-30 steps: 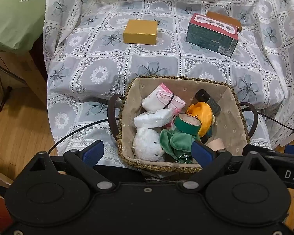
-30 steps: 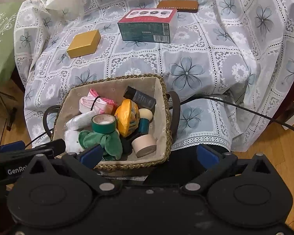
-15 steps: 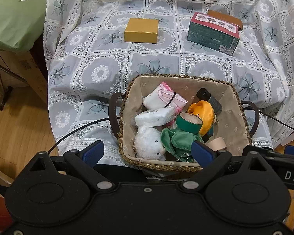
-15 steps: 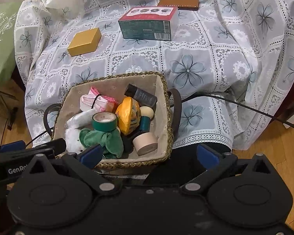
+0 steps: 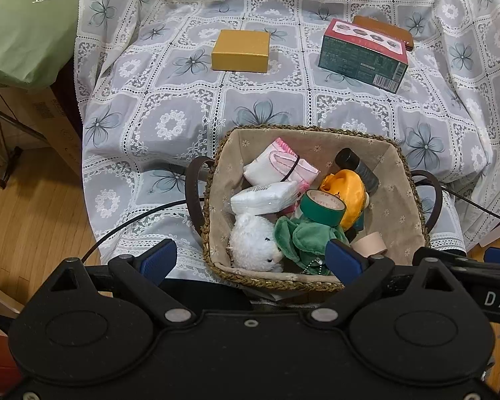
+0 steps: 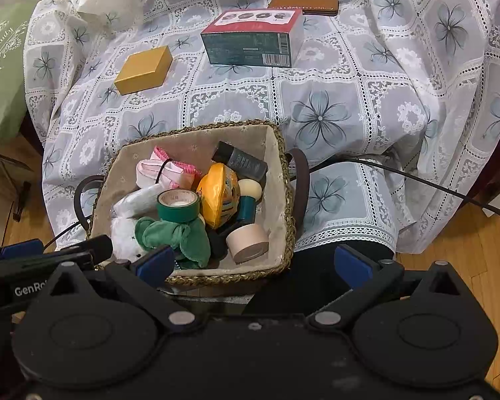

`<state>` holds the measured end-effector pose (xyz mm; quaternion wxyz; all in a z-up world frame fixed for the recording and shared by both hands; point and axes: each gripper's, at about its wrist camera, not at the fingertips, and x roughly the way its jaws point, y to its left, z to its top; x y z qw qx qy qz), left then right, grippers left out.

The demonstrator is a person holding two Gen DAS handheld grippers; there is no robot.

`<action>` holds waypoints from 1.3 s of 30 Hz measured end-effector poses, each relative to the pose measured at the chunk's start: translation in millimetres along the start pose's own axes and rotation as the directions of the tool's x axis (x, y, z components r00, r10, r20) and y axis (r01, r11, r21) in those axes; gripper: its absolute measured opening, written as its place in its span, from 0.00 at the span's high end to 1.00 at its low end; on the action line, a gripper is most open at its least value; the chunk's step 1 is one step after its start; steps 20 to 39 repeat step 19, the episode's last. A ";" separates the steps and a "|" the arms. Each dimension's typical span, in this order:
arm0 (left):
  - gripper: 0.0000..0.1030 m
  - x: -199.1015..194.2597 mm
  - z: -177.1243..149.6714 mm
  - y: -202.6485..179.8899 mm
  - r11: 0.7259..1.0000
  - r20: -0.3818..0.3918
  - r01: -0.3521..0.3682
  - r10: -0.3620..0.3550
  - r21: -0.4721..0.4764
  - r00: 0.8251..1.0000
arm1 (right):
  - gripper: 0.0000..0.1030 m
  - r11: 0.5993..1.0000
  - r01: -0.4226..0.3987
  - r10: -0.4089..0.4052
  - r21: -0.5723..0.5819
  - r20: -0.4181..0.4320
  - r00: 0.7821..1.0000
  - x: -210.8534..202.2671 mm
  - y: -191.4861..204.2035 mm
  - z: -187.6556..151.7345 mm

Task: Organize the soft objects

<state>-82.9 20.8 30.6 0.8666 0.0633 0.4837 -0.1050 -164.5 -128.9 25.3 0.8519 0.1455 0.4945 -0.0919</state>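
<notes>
A woven basket [image 5: 216, 180] [image 6: 285, 180] with dark handles sits at the near edge of a cloth-covered surface. In it lie a white plush toy [image 5: 255, 246] [image 6: 125, 233], a green plush [image 5: 308, 236] [image 6: 180, 238], a pink-and-white folded cloth [image 5: 276, 163] [image 6: 160, 171], a white tissue pack [image 5: 266, 196], green tape [image 5: 321, 206] [image 6: 178, 205], an orange toy [image 5: 350, 196] [image 6: 218, 195], a dark tube [image 5: 358, 166] and a beige roll [image 6: 248, 241]. My left gripper [image 5: 251, 261] is open just in front of the basket. My right gripper [image 6: 253, 265] is open at its near right corner. Both are empty.
On the flowered lace cloth [image 5: 183, 116] stand a yellow box [image 5: 241, 50] [image 6: 143, 69], a red-and-teal carton [image 5: 363, 55] [image 6: 251, 36] and a brown case [image 6: 303, 4]. A green pillow [image 5: 26, 23] lies at the left. A black cable [image 6: 416, 180] crosses the cloth's edge. Wooden floor lies below.
Both grippers have crept slightly forward, so the basket sits a little lower in both views. Nothing was grasped.
</notes>
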 end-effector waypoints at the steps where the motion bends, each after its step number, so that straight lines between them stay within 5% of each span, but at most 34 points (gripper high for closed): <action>1: 0.10 0.1 0.1 -0.1 1.000 0.000 0.000 0.000 0.000 1.000 | 0.00 1.000 0.000 0.000 0.000 0.000 1.000 0.0 0.0 0.2; 39: 0.11 1.0 -0.1 0.2 1.000 0.000 -0.008 0.008 0.010 1.000 | 0.00 1.000 -0.006 0.006 0.002 -0.009 1.000 2.2 -1.1 -2.1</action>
